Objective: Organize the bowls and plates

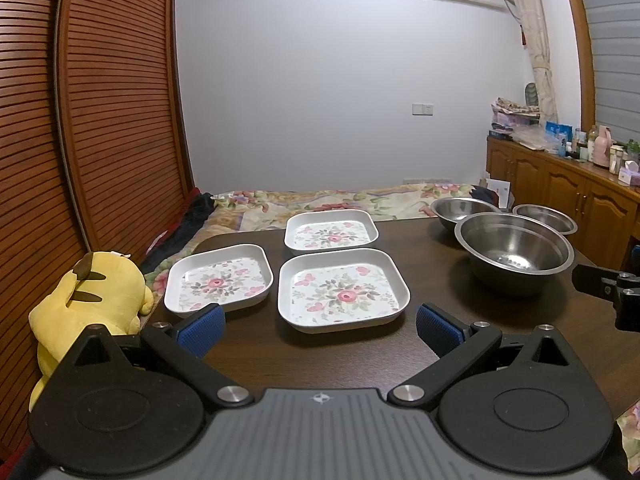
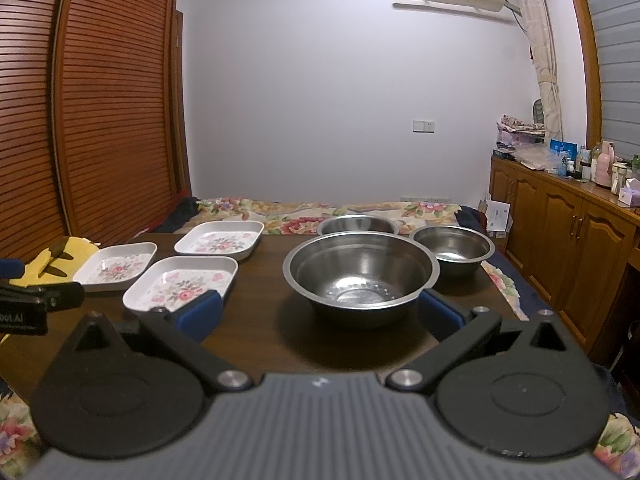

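Note:
Three square white plates with a floral print lie on the dark wooden table (image 1: pixel 248 352): a near plate (image 1: pixel 343 290), a left plate (image 1: pixel 219 279) and a far plate (image 1: pixel 331 232). To their right stand three steel bowls: a large one (image 1: pixel 516 254) in front, two smaller ones (image 1: pixel 464 210) (image 1: pixel 545 219) behind. My left gripper (image 1: pixel 320 330) is open just short of the near plate, holding nothing. My right gripper (image 2: pixel 320 314) is open in front of the large bowl (image 2: pixel 360 272), its blue pads to either side of the bowl's near rim, not touching. The plates (image 2: pixel 182 282) show at its left.
A yellow plush toy (image 1: pixel 90 300) sits at the table's left edge. A bed with a floral cover (image 1: pixel 340 200) lies beyond the table. A slatted wooden wardrobe (image 1: pixel 100 100) stands on the left, a wooden cabinet (image 1: pixel 568 184) with bottles on the right.

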Motion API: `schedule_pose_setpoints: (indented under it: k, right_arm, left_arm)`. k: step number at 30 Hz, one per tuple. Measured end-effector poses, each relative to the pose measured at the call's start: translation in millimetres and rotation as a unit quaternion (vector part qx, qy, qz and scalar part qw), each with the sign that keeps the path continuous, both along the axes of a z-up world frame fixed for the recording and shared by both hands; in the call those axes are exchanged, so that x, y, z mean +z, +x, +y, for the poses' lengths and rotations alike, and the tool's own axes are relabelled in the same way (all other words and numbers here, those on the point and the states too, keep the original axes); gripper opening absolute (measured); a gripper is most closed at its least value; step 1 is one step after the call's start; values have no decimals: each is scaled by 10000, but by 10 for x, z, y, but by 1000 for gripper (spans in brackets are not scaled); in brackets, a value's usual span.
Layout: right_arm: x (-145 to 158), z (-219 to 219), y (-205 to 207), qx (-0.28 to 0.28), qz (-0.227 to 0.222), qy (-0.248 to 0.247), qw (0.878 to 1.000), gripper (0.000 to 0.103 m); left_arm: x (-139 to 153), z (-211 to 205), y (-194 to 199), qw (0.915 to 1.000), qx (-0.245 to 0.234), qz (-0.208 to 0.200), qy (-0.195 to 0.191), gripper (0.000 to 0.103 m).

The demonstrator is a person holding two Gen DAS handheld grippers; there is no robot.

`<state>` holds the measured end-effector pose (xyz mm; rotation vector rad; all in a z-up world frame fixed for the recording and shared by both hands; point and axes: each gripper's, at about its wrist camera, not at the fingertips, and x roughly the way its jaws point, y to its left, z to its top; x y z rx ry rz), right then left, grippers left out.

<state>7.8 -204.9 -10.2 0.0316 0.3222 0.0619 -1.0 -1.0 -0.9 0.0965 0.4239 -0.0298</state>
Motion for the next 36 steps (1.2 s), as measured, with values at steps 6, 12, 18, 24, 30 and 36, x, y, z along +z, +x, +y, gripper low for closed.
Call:
schedule_pose_setpoints:
  k: [6,12,18,24,30,36]
  right_arm:
    - [-8,-1,1,10,11,5,10000,103]
    - [-28,-10,8,30,36,-7,10000,103]
    - [-83,19,66,88,100,-51,9999,103]
    - [-147,96,182,238,153,-153,9995,103]
    - [-170,192,302,480,152,-104,9987,103]
    - [-177,385,461,775,217,-266,9964,103]
  left_arm:
    - [-13,7,7,10000,1,29,-14,103]
    - [-44,26,30,9999,0,105,-38,103]
    - [-134,83,144,9994,37,324,-96,103]
    - [-255,148,278,9986,163,507,-30,103]
    - [-344,202,350,9972,161,725,-19,103]
    - [-389,245,368,9967,98,807,-68,103]
